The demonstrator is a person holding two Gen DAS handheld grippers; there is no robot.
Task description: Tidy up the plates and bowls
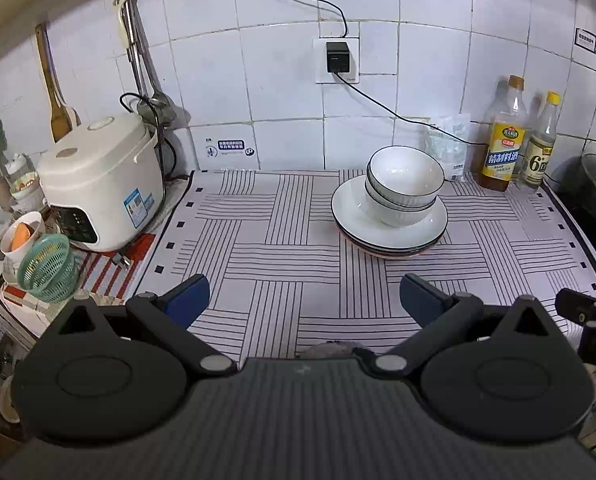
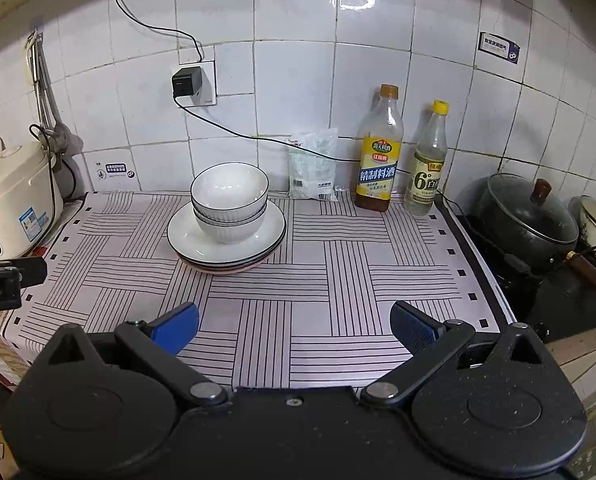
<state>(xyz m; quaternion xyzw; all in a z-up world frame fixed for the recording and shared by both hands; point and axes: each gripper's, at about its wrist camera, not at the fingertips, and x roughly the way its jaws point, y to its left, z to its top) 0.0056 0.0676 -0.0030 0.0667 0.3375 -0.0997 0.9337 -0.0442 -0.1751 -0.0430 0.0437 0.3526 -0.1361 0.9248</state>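
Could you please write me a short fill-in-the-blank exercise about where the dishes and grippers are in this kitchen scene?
1. The stacked bowls sit on top of the ____.
2. Both the left gripper and the right gripper have their jaws ____.
3. The number of bottles standing against the tiled wall is ____.

Missing words: plates; open; two

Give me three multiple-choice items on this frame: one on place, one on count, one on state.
1. Where do the bowls sit?
A. on the plates
B. beside the rice cooker
C. on the stove

2. How many bottles stand at the wall?
A. one
B. two
C. four

3. How is the right tool?
A. shut on a bowl
B. shut, empty
C. open, empty

Answers: 1 A, the bowls are nested on the plate stack. 2 B, an amber one and a clear one stand side by side. 3 C, blue pads spread wide over the mat, nothing between.
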